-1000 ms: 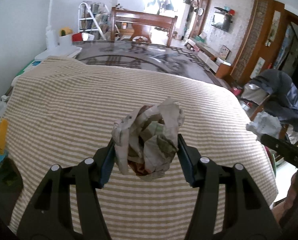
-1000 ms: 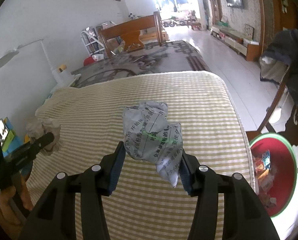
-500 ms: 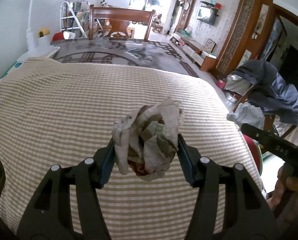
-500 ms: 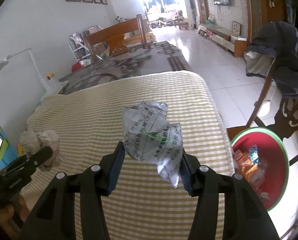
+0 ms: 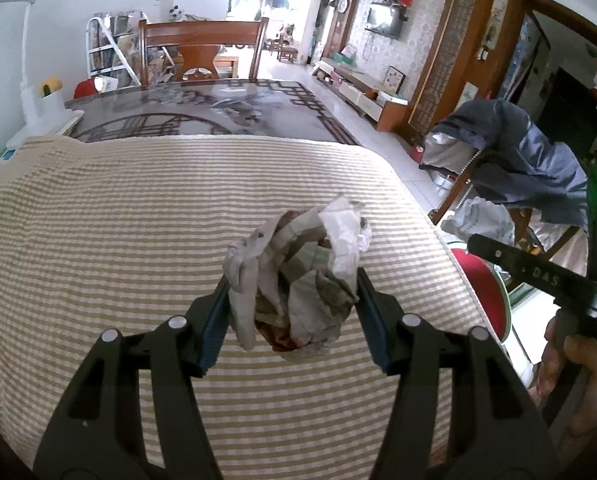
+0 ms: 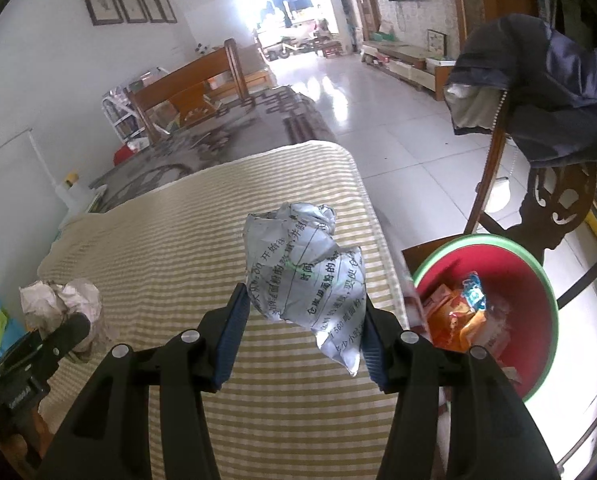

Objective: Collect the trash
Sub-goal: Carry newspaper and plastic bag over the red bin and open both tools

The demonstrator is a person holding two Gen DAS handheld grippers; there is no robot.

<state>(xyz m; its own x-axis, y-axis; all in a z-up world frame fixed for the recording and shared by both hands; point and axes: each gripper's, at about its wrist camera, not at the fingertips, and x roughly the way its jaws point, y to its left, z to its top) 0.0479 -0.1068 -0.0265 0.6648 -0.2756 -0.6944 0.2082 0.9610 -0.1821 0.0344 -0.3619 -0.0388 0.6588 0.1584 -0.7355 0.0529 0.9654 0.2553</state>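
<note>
My left gripper [image 5: 292, 312] is shut on a crumpled brownish paper ball [image 5: 298, 276], held above the striped tablecloth [image 5: 118, 220]. My right gripper [image 6: 302, 320] is shut on a crumpled white printed paper ball [image 6: 304, 276], held near the table's right edge. A red bin with a green rim [image 6: 534, 272], holding snack wrappers, stands on the floor just right of the table; a slice of it shows in the left wrist view [image 5: 484, 296]. The right gripper with its paper shows at the right of the left wrist view [image 5: 482, 222]. The left gripper with its paper shows at the left of the right wrist view [image 6: 60, 308].
A wooden chair with a dark blue jacket [image 6: 554, 92] draped on it stands beside the bin. A patterned glass tabletop [image 5: 202, 112] extends beyond the cloth, with a wooden chair [image 5: 202, 52] behind it. A white desk lamp base [image 5: 38, 104] sits at the far left.
Both grippers have moved right with their paper balls. The red bin has come closer and fuller in the right wrist view, and the right gripper looms larger in the left wrist view.
</note>
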